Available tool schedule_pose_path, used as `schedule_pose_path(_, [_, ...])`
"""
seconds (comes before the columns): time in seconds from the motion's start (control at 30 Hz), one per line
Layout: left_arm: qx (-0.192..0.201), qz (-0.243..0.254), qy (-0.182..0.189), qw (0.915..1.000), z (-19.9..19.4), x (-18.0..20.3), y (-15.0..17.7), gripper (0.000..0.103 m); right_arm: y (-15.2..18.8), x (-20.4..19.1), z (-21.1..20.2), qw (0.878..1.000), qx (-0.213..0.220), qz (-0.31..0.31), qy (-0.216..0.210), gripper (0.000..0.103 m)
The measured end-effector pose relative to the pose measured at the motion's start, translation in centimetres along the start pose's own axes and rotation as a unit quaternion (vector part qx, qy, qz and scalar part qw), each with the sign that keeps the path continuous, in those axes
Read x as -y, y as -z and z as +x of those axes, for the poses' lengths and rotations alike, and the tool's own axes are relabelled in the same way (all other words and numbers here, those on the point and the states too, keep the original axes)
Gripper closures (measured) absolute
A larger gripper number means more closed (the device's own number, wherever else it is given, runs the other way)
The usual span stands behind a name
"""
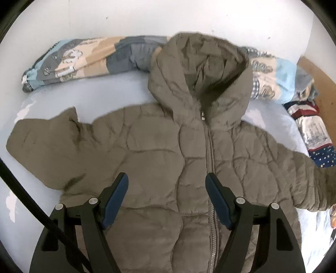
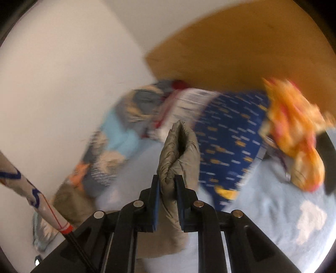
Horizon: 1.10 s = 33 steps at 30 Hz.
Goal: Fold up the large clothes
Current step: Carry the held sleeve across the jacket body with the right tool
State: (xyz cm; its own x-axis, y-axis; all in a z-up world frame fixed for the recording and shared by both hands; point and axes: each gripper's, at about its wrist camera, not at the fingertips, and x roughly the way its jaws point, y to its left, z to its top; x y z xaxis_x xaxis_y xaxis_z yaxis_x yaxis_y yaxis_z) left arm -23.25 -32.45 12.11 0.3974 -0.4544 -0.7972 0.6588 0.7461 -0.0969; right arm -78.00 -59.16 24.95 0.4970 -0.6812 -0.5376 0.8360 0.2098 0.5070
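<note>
Jacket (image 1: 168, 159) sleeve pinched in right tool (image 2: 168, 184).

Plain white wall (image 1: 147, 19), pale blue bed sheet (image 1: 88, 94), wooden headboard (image 2: 241, 52), rolled patterned bedding (image 1: 88, 56)

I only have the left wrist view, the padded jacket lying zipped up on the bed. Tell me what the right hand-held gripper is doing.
Observer: The right hand-held gripper is shut on a bunched fold of the olive jacket, which looks like a sleeve end.
Operator: Is that fold lying on the bed?
Observer: No, it sticks up past the fingertips, clear of the light blue sheet.
Operator: Anything beyond it that I should avoid?
Observer: A dark blue patterned cloth lies just behind it, with an orange cloth further right. That view is blurred, so finer detail is unclear.
</note>
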Motion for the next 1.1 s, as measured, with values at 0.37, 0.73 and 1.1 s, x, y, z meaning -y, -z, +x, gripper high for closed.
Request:
schedule_pose_path(0.37, [-0.002,-0.05,0.019,0.9986,-2.4,-5.6,-1.1,0.028,9.2,-20.9,2.8,0.976,-0.093,-0.156,-0.12,0.087])
schedule_pose_path(0.73, [-0.032,-0.065,0.05,0.9961,-0.9,-7.2,-0.7,0.028,29.7,-24.0,16.5,0.939,-0.279,-0.165,-0.11,0.092])
schedule_pose_path(1.1, [-0.072,-0.041,0.143,0.9863,1.0,-1.1,0.6,0.028,21.3,-17.1,6.2,0.968,-0.177,-0.106,-0.14,0.024])
